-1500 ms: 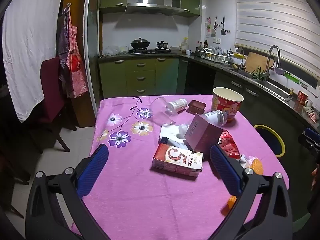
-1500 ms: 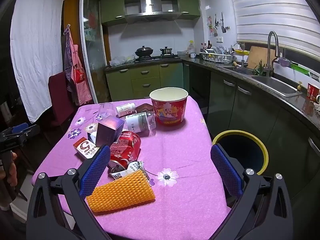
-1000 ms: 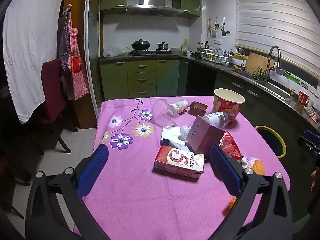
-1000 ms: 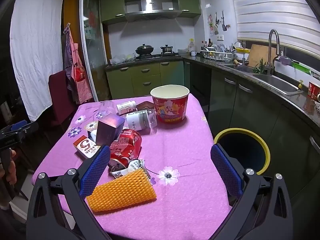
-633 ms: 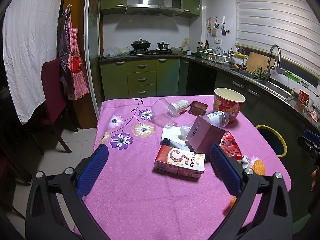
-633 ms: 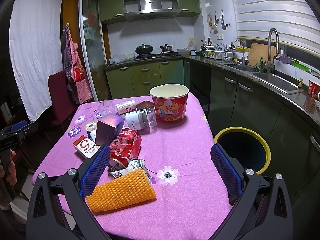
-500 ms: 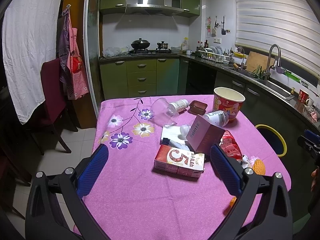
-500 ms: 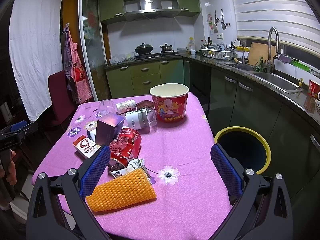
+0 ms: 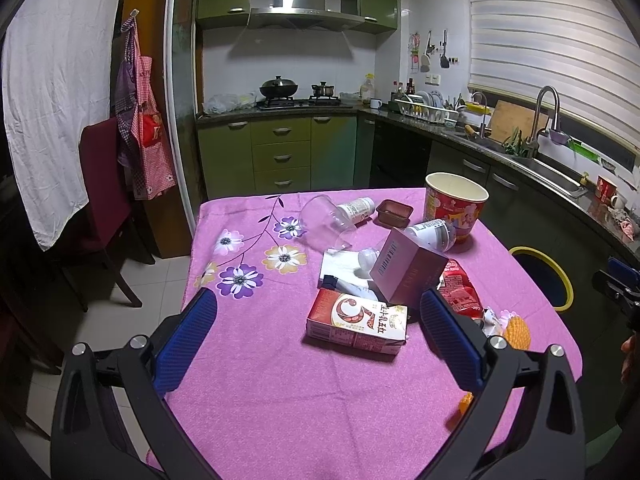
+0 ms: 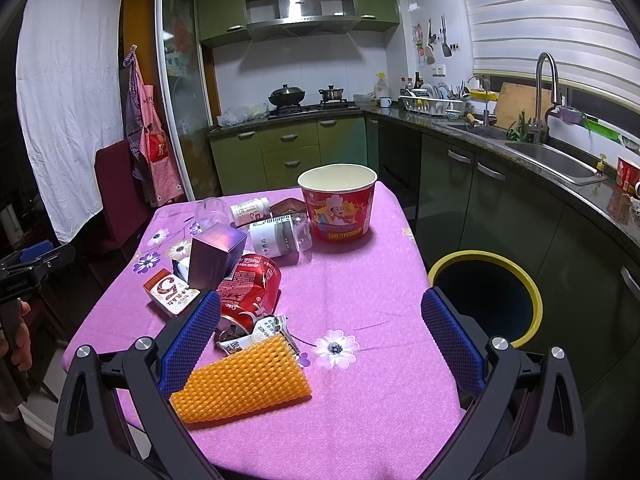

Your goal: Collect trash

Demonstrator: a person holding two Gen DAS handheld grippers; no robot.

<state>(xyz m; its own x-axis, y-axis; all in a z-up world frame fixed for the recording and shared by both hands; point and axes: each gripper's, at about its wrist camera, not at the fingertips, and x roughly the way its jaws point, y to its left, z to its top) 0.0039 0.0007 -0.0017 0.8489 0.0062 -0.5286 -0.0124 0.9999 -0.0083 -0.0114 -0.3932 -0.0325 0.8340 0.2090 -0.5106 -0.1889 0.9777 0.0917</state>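
Green-cabinet kitchen; pink floral worktop [image 10: 360, 280] strewn with trash.

We list, on the worktop: red milk carton [image 9: 357, 320] lying flat at the near left; purple box [image 9: 408, 270] tilted just behind it; crushed red can [image 10: 250, 286] beside the box; orange mesh sleeve [image 10: 244, 382] nearest our right tool; snack wrapper [image 10: 256, 334] between sleeve and can; clear bottle [image 10: 280, 236] on its side; red paper bucket [image 10: 338, 206] upright at the far end. Yellow-rimmed bin [image 10: 486, 300] stands on the floor right of the worktop. Left tool [image 9: 320, 332] and right tool [image 10: 320, 332] both hover spread wide, holding nothing.
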